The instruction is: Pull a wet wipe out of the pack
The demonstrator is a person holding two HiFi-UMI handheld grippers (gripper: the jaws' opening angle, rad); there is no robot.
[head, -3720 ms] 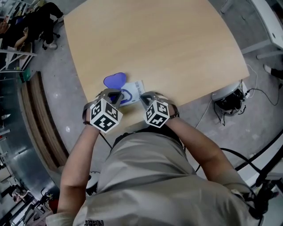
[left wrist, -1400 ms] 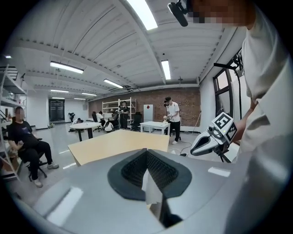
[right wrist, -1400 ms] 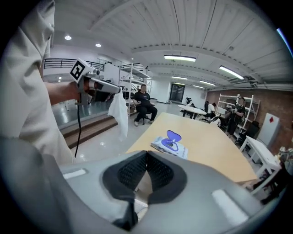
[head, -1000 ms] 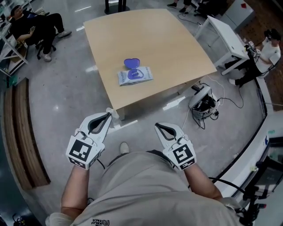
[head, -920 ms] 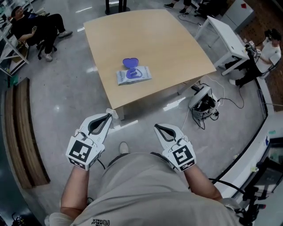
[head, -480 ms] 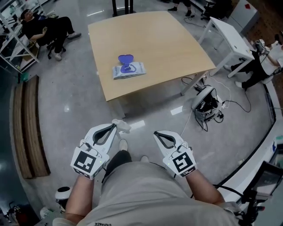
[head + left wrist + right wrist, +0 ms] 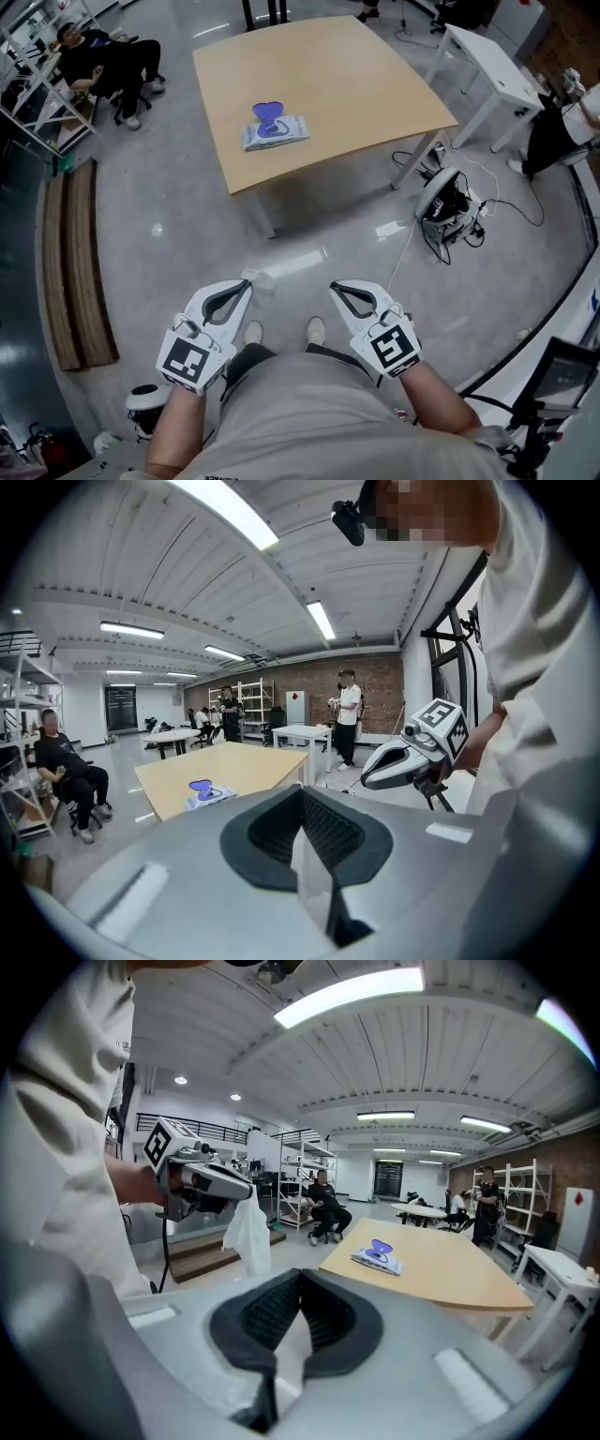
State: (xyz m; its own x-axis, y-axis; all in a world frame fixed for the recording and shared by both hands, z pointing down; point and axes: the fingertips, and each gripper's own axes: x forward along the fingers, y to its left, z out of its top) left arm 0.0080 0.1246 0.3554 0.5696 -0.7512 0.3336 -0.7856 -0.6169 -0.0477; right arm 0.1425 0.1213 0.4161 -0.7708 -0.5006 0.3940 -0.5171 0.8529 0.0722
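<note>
While the left gripper (image 7: 246, 283) is clamped on the wet wipe (image 7: 260, 278), the right gripper (image 7: 335, 287) is clenched empty; pack (image 7: 275, 131) sits well ahead on the surface (image 7: 347, 84), long axis crosswise, nearer the left gripper, so the pull looks done

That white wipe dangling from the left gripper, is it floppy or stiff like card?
Probably floppy: the wet wipe droops in soft folds below the left gripper, which pinches only its top edge. It likely weighs very little, since so small a pinch carries it. It looks thin, so it might tear if tugged hard.
</note>
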